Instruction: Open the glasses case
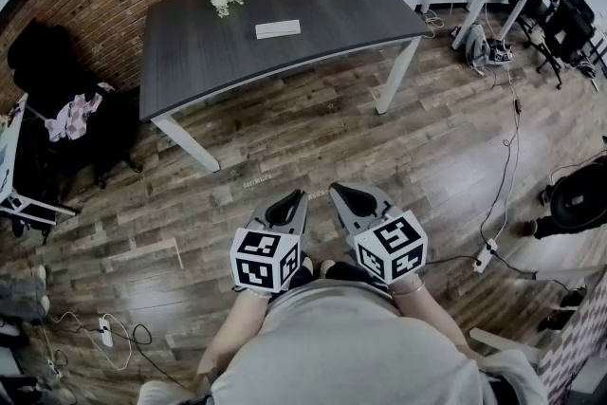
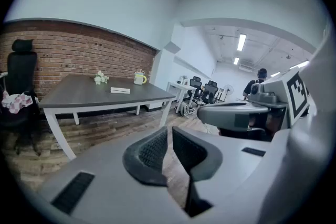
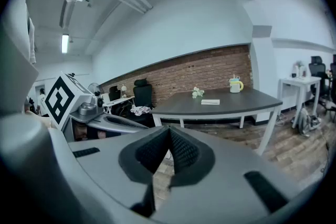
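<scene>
The left tongs (image 1: pixel 292 199) and right tongs (image 1: pixel 343 194) sit clenched, empty. Approach the glasses case (image 1: pixel 278 29) at twelve o'clock on the surface (image 1: pixel 190 62), unclenching first.

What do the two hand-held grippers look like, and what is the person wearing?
Both the left gripper and the right gripper have smooth grey bodies that taper toward the jaws. The jaws carry black pads with a fine grid texture. Each gripper bears a white cube printed with black square markers. The person wears a light grey top.
</scene>
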A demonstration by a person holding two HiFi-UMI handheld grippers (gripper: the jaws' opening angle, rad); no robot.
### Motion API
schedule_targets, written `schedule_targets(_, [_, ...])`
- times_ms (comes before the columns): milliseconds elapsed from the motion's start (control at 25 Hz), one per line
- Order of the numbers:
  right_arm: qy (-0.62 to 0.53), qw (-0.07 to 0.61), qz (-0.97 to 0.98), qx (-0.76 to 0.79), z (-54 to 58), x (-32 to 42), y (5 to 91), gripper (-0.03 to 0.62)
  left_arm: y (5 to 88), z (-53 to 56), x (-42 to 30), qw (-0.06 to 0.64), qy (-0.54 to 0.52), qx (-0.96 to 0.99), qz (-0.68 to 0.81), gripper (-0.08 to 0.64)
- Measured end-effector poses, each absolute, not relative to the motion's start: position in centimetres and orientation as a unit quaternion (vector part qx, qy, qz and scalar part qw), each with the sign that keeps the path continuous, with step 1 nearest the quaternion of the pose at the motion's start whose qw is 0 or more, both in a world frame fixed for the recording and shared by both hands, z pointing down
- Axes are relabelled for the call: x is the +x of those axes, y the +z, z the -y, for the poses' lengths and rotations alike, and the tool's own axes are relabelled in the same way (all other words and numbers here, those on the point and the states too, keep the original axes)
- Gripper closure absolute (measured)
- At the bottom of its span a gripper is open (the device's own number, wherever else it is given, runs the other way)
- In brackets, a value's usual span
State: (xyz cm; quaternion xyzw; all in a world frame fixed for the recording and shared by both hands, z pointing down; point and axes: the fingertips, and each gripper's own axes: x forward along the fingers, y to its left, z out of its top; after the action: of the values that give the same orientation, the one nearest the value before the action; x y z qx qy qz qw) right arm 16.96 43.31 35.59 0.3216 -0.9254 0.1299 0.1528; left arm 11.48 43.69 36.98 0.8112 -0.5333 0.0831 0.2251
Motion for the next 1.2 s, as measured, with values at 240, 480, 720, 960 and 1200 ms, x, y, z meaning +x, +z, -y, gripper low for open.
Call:
schedule_targets(240, [0.14,0.148,0.924,0.322,-43.7,17.6,36.3,0.589,37.4,-43.8,11.8,0.229,0.085,0.808,0.535,0.514])
schedule_targets(480, [0.145,0.147,0.925,0.319,-43.6,18.1,36.3,0.589,37.7,-43.7,12.0,0.233,0.09,0.802,0.542,0.514])
schedule_targets(720, [0.14,0.115,0.934,0.308,-43.3,19.1,35.5,0.588,37.5,-43.4,12.7,0.216,0.085,0.802,0.55,0.514])
schedule_targets(960, [0.13,0.104,0.935,0.314,-42.6,20.6,35.1,0.585,36.7,-43.5,12.8,0.196,0.073,0.791,0.575,0.512])
schedule_targets(1200, [0.148,0.109,0.936,0.299,-43.3,20.4,35.9,0.52,37.6,-44.5,11.9,0.216,0.066,0.772,0.594,0.483])
